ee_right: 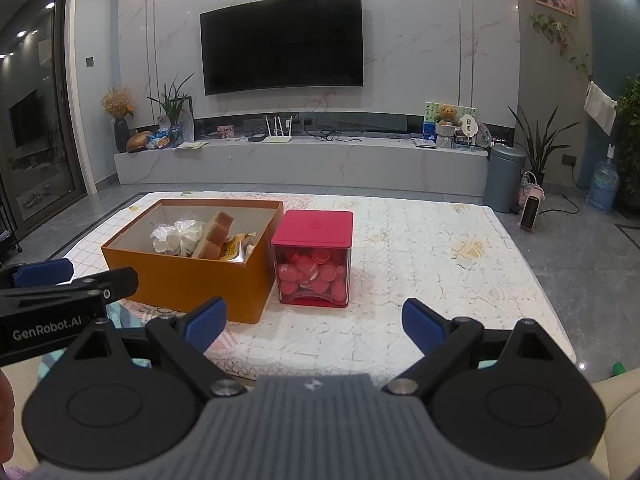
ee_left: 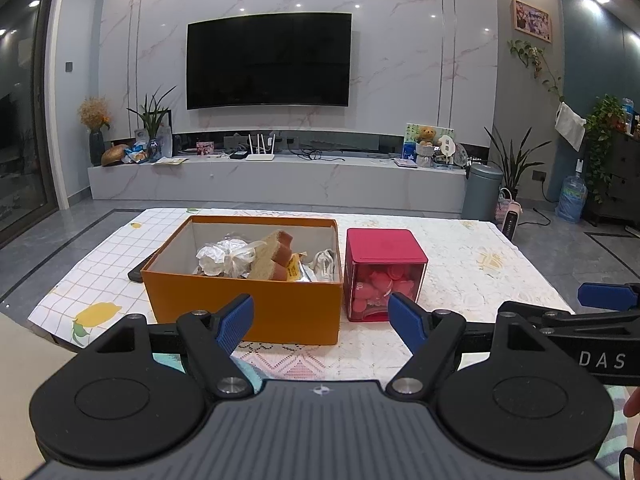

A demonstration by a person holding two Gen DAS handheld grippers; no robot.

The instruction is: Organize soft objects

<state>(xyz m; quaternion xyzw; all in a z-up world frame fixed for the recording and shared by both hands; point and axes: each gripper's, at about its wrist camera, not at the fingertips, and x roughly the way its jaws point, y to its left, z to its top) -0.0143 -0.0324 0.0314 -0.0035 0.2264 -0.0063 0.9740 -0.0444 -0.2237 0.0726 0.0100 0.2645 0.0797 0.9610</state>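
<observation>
An open orange box (ee_left: 244,300) (ee_right: 192,276) stands on the table and holds bread-like sponge slices (ee_left: 274,256) (ee_right: 216,232), white crumpled wraps (ee_left: 218,258) (ee_right: 174,236) and a yellow packet (ee_right: 236,248). A clear cube with a red lid (ee_left: 384,276) (ee_right: 314,258), full of pink round pieces, stands just right of it. My left gripper (ee_left: 320,324) is open and empty, short of the box front. My right gripper (ee_right: 314,326) is open and empty, short of the cube. Each gripper shows at the edge of the other's view.
The table wears a white patterned cloth (ee_right: 440,264) with lemon prints (ee_left: 96,316). A dark flat object (ee_left: 140,270) lies left of the box. Behind are a TV (ee_left: 268,60), a low console, a grey bin (ee_left: 482,192) and plants.
</observation>
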